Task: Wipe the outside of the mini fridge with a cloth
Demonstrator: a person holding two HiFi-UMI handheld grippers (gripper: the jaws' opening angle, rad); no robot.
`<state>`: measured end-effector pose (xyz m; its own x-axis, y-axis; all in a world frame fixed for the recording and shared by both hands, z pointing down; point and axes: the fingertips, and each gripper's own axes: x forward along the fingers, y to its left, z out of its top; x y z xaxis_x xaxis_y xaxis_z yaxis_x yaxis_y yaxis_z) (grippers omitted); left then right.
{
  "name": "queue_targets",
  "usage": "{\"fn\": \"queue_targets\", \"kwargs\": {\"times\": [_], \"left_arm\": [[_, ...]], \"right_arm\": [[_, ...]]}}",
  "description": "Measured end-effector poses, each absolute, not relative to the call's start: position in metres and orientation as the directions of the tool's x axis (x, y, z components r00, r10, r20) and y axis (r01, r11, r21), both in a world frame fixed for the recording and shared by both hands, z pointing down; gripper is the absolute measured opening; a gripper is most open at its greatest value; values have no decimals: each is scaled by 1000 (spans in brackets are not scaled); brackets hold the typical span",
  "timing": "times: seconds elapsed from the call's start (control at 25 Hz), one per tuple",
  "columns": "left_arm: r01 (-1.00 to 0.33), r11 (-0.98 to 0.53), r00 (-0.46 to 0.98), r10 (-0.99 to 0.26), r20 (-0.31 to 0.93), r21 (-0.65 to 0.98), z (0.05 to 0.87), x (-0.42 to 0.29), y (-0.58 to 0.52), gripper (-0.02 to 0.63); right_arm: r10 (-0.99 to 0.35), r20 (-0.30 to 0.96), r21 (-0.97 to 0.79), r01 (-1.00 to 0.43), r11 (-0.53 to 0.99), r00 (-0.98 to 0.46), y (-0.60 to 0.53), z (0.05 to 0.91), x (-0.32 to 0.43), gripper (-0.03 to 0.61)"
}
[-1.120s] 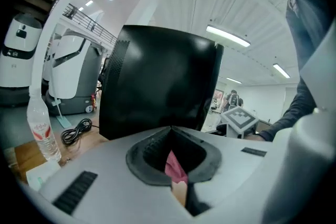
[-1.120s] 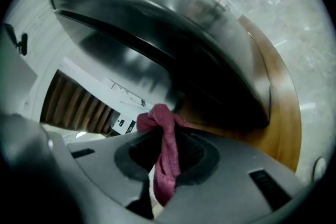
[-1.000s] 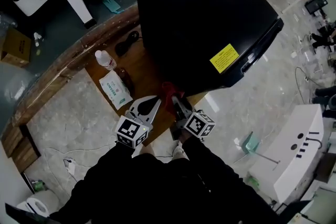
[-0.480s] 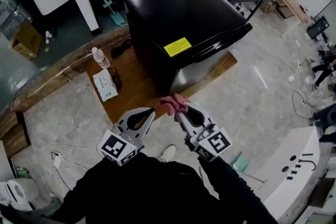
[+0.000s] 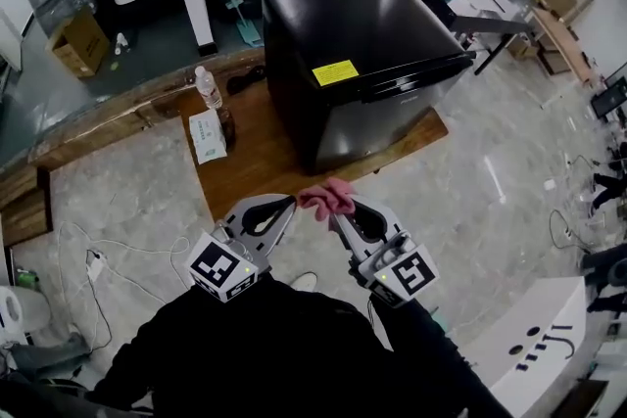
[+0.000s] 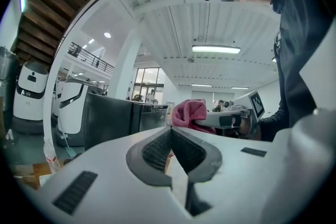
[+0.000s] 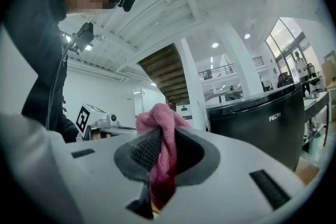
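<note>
The right gripper (image 5: 336, 209) clamps its jaws on the bunched pink cloth (image 5: 328, 197), the left gripper (image 5: 288, 206) at its nine o'clock has its jaws pressed together on nothing, and the black mini fridge (image 5: 362, 34) stands at twelve o'clock on a wooden platform (image 5: 257, 163), seemingly apart from the cloth.

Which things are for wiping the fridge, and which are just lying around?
For the job: pink cloth, clamped in the right gripper; black mini fridge.

Just lying about: water bottle, white packet, cardboard box.
</note>
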<state>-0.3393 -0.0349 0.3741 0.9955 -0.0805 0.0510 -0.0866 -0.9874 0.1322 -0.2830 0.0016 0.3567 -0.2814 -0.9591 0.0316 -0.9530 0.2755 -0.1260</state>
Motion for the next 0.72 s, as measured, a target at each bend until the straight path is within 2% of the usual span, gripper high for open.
{"fn": "queue_targets", "kwargs": {"times": [0.72], "left_arm": [[-161, -981, 987, -158, 32, 108, 363, -348, -44, 6]], "right_arm": [[-940, -14, -121, -933, 340, -341, -9, 351, -288, 60]]}}
